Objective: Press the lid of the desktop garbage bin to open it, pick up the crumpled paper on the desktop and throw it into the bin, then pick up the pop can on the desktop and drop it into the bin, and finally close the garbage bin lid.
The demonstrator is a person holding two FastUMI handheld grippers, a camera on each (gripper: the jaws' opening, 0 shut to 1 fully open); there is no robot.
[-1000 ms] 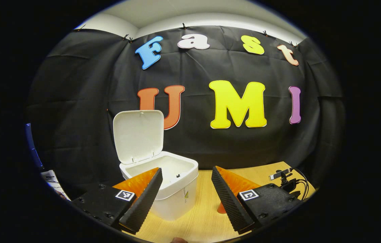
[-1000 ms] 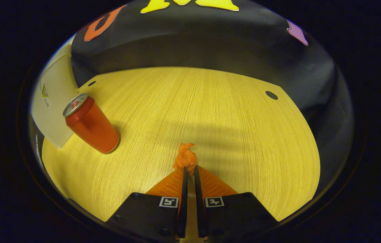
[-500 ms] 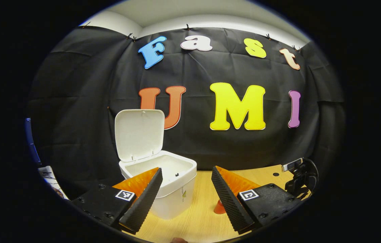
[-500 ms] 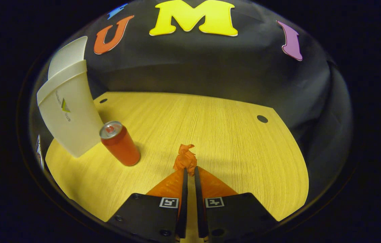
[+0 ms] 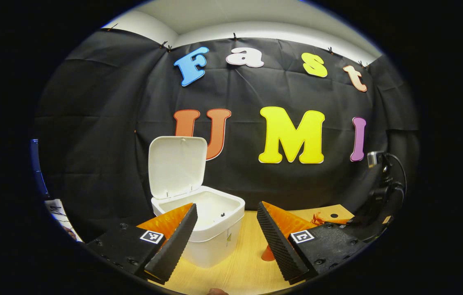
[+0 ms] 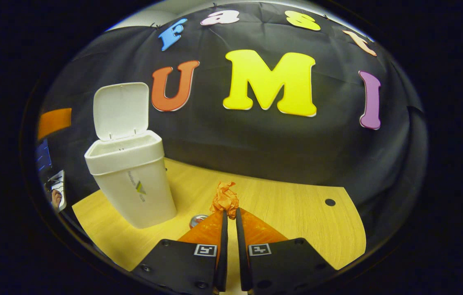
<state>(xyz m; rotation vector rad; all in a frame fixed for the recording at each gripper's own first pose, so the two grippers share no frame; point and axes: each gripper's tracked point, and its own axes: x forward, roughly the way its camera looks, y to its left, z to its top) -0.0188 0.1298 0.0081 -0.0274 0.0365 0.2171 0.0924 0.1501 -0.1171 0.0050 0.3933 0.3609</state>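
left gripper view: left gripper (image 5: 225, 241) jaws wide apart, empty; white bin (image 5: 202, 229) behind left finger, lid (image 5: 177, 167) up | right gripper view: right gripper (image 6: 229, 217) clamps crumpled paper (image 6: 224, 197) at tips; pop can (image 6: 198, 221) just left of the jaws | advise: carry paper above rim, centre over opening, then release.

My left gripper (image 5: 225, 219) and right gripper (image 6: 229, 216) share black, screw-dotted housings (each wearing a small square black-and-white marker) and wedge-shaped fingers with ribbed pads (image 5: 274, 241).
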